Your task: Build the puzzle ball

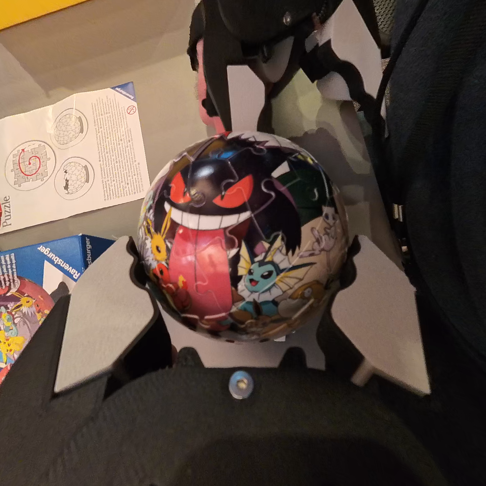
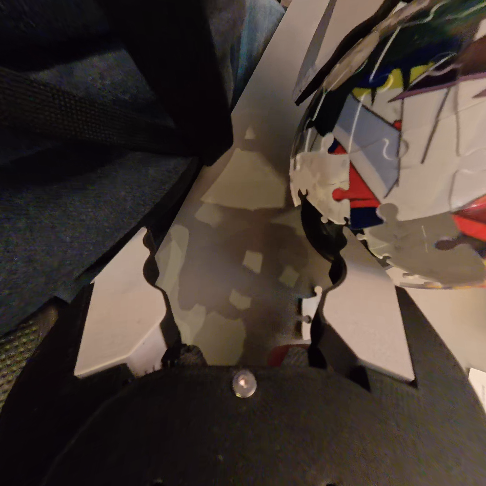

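Observation:
The puzzle ball (image 1: pixel 243 234) is a glossy sphere of cartoon-printed pieces. My left gripper (image 1: pixel 242 252) is shut on the puzzle ball, one finger on each side, and holds it above the grey table (image 1: pixel 163 65). In the right wrist view the ball (image 2: pixel 420 171) fills the upper right and shows a dark gap (image 2: pixel 320 231) with jagged piece edges around it. My right gripper (image 2: pixel 244 257) has its jaws wide apart, and its right fingertip (image 2: pixel 338 265) is just below that gap. A small white tabbed shape (image 2: pixel 317 290) sits against that finger; I cannot tell what it is. The right gripper (image 1: pixel 284 79) also shows beyond the ball.
A folded instruction leaflet (image 1: pixel 73 157) lies on the table to the left. A blue puzzle box (image 1: pixel 39 276) lies below it, and a yellow edge (image 1: pixel 39 10) shows at the top left. A person's dark clothing (image 1: pixel 441 184) is close on the right, and it also shows in the right wrist view (image 2: pixel 92 157). My left tips are about 10 cm from the small white tabbed shape (image 2: pixel 317 290), my right tips only 5 cm.

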`<control>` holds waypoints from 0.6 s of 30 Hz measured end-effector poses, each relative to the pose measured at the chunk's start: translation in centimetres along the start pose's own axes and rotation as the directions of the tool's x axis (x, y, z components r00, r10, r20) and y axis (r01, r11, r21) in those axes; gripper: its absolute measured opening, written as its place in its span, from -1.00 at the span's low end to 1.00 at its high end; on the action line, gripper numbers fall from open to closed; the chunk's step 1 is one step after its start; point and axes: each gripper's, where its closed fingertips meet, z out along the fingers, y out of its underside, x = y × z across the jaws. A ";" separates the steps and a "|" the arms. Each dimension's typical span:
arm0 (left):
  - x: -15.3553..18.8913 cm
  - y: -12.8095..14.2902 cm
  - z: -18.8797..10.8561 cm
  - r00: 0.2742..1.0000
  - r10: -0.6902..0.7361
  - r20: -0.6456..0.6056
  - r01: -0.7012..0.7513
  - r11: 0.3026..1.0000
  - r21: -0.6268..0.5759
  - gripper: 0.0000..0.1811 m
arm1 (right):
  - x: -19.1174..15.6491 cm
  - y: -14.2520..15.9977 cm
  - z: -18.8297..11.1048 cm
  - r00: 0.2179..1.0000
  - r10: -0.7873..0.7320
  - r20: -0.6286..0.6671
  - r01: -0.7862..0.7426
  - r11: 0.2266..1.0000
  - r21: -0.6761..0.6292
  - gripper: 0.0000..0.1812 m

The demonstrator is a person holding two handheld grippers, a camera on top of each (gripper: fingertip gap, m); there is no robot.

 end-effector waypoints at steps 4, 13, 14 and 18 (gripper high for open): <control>0.1 0.0 0.0 1.000 0.010 -0.017 -0.010 1.000 0.005 0.58 | 0.1 0.4 0.7 1.000 -0.018 0.002 0.018 0.998 -0.054 0.52; 0.1 -0.1 0.0 0.999 0.021 -0.039 -0.021 1.000 0.019 0.58 | 0.2 0.8 2.0 0.998 -0.053 0.020 0.055 0.991 -0.125 0.52; 0.1 -0.1 0.0 0.999 0.023 -0.041 -0.022 1.000 0.021 0.58 | 0.2 0.7 2.0 0.999 -0.049 0.023 0.052 0.991 -0.123 0.52; 0.1 -0.1 0.0 0.998 0.029 -0.047 -0.027 0.999 0.033 0.58 | 0.2 0.7 2.0 0.998 -0.058 0.022 0.060 0.991 -0.118 0.50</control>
